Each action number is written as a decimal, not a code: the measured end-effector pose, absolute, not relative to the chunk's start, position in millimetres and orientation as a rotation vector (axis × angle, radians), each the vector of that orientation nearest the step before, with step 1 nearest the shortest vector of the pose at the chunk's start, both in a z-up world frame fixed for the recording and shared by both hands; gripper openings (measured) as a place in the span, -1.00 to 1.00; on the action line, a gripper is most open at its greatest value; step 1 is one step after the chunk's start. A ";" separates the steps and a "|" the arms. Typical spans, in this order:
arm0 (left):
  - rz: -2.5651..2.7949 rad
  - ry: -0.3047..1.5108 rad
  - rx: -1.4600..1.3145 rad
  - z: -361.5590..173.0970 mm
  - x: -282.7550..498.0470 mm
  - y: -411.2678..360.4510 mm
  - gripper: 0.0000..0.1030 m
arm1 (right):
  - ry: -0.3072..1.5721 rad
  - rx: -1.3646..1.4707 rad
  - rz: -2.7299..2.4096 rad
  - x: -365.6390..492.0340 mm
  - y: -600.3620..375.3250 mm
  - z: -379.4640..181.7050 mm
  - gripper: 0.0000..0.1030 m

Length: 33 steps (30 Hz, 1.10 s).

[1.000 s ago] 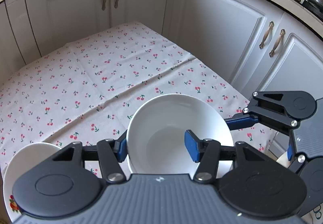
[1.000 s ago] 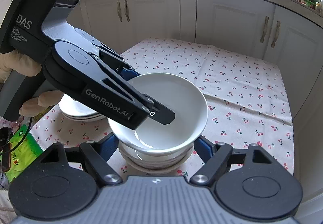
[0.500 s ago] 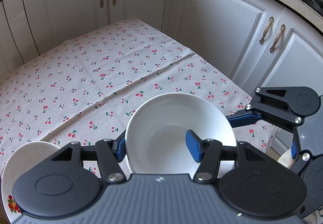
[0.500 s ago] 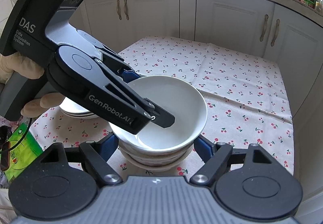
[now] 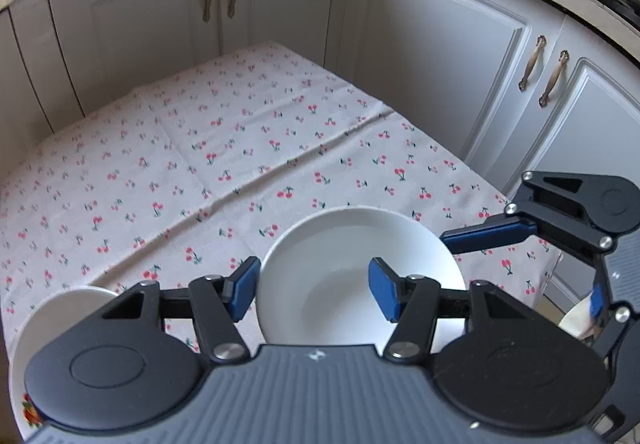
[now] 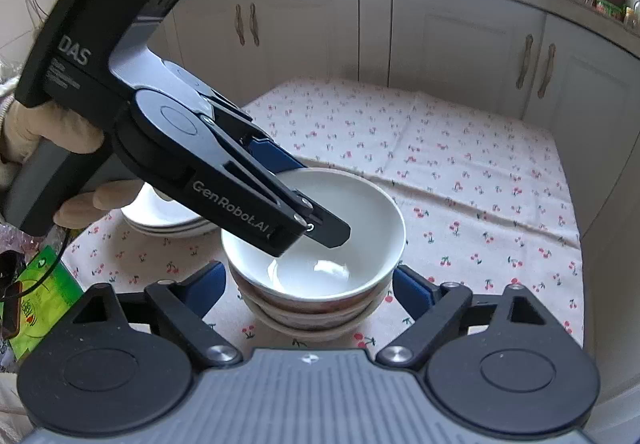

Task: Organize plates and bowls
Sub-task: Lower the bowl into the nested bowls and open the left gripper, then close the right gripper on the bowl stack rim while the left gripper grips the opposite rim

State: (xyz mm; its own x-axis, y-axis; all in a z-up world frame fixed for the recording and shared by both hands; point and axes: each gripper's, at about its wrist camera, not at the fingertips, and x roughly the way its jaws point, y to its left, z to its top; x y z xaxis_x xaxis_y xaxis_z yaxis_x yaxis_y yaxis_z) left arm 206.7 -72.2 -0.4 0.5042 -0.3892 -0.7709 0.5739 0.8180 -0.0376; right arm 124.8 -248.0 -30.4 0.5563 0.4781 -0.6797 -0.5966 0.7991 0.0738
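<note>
L claw (image 5: 312, 292) opening, pads straddle white bowl (image 6: 320, 240) rim at 9 o'clock, no squeeze now. Bowl sits on top of bowl stack (image 6: 312, 308), mid table (image 5: 248, 148). Means bowl dropped off OK. Plates (image 6: 160, 216) at 10. R claw (image 6: 304, 284) opening wider vs 1 s ago, holds nothing, stack betw pads.

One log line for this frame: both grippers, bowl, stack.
left hand-held gripper: opening, astride white bowl rim | right hand-held gripper: opening, flanking bowl stack, no contact | bowl: on stack | plates: stacked left
</note>
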 end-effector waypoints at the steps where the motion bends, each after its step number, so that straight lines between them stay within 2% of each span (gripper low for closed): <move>1: -0.586 0.851 0.236 2.7 205.6 -71.7 0.16 | 0.736 -0.175 0.637 123.2 -248.6 -28.8 0.82; 3: -0.583 0.829 0.231 8.1 204.2 -69.2 0.20 | 0.721 -0.166 0.643 121.3 -250.0 -25.7 0.86; 6: -0.575 0.782 0.224 15.3 198.4 -63.5 0.49 | 0.706 -0.151 0.648 119.4 -250.5 -23.7 0.89; 7: -0.575 0.771 0.224 16.4 196.4 -61.9 0.52 | 0.703 -0.146 0.652 118.7 -250.2 -23.9 0.89; 17: -0.570 0.728 0.216 16.3 176.8 -47.2 0.56 | 0.677 -0.139 0.660 113.1 -247.1 -20.8 0.91; 21: -0.578 0.674 0.215 16.7 161.2 -37.2 0.78 | 0.667 -0.129 0.633 113.1 -256.2 -17.8 0.93; 25: -0.575 0.631 0.212 13.2 143.1 -25.8 0.86 | 0.677 -0.123 0.610 110.5 -265.7 -20.9 0.94; 33: -0.618 0.668 0.238 -11.3 124.9 -20.6 0.87 | 0.716 -0.154 0.604 107.5 -267.6 -38.9 0.94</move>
State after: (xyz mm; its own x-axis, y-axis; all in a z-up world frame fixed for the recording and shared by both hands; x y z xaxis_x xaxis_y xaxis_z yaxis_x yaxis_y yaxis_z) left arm 124.9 -20.6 -11.3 0.6154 -0.4569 -0.6422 0.6047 0.7964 0.0129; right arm 107.5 -267.6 -38.9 0.5934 0.4663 -0.6561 -0.5683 0.8200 0.0688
